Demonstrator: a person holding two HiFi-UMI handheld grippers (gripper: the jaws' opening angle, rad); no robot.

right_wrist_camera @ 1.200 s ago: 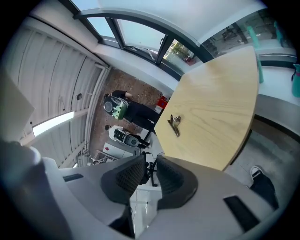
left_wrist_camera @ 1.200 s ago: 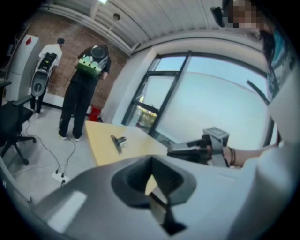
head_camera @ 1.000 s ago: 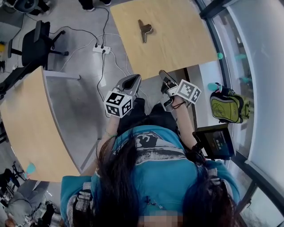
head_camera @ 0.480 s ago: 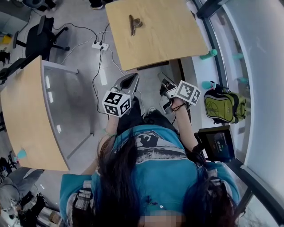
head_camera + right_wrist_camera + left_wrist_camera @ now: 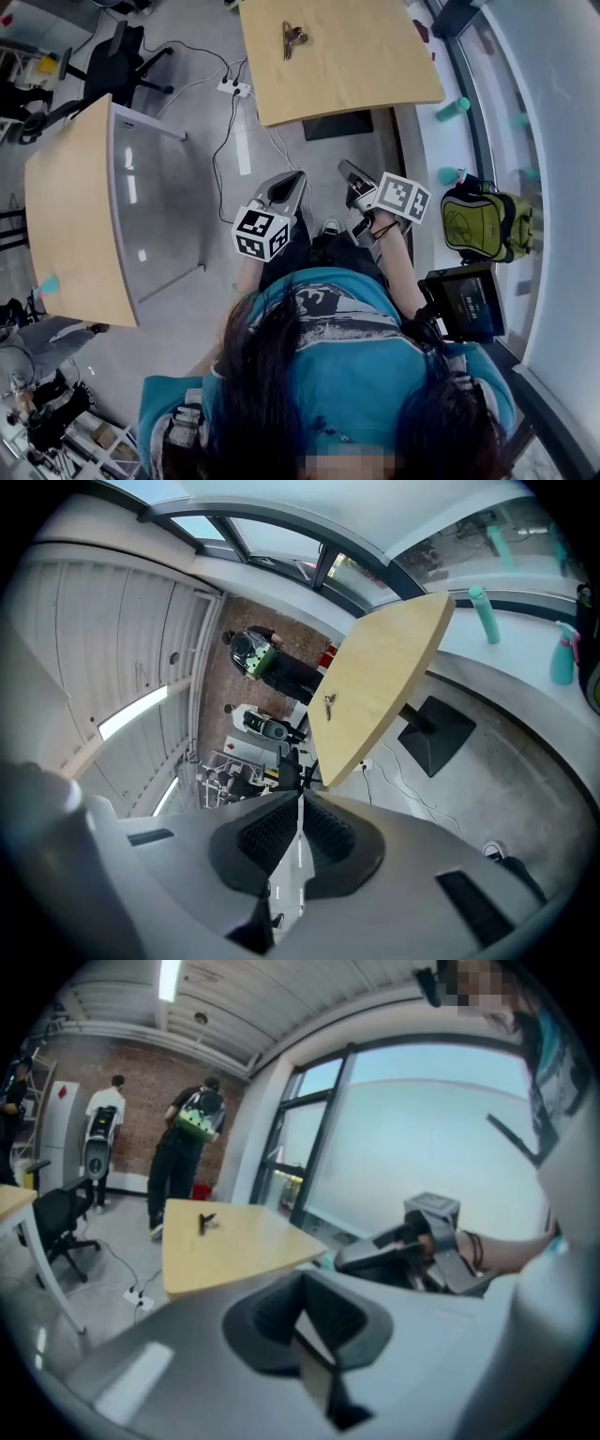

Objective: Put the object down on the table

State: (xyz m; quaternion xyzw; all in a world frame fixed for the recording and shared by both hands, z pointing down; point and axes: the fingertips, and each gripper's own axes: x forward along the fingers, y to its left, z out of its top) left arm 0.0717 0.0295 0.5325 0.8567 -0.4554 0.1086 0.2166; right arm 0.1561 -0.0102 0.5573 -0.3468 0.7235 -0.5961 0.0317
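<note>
A small dark metal clip point(image 5: 293, 37) lies alone on the far wooden table point(image 5: 356, 66). It also shows small in the left gripper view, clip point(image 5: 205, 1222), and in the right gripper view, clip point(image 5: 329, 702). Both grippers hang close to the person's body, well short of that table and over the floor. My left gripper point(image 5: 292, 178) has its jaws together with nothing between them, as its own view of the gripper point(image 5: 302, 1283) confirms. My right gripper point(image 5: 347, 169) is likewise shut and empty, only a thin slit showing at the gripper point(image 5: 301, 803).
A second wooden table point(image 5: 66, 216) stands at the left, with an office chair point(image 5: 117, 61) and a power strip point(image 5: 234, 87) with cables on the floor. A green backpack point(image 5: 483, 220), teal bottles point(image 5: 452, 110) and a black device point(image 5: 464, 300) lie at the right. People point(image 5: 192, 1162) stand far back.
The far table with the clip has slid toward the top of the head view. Both grippers stay close to the body, empty.
</note>
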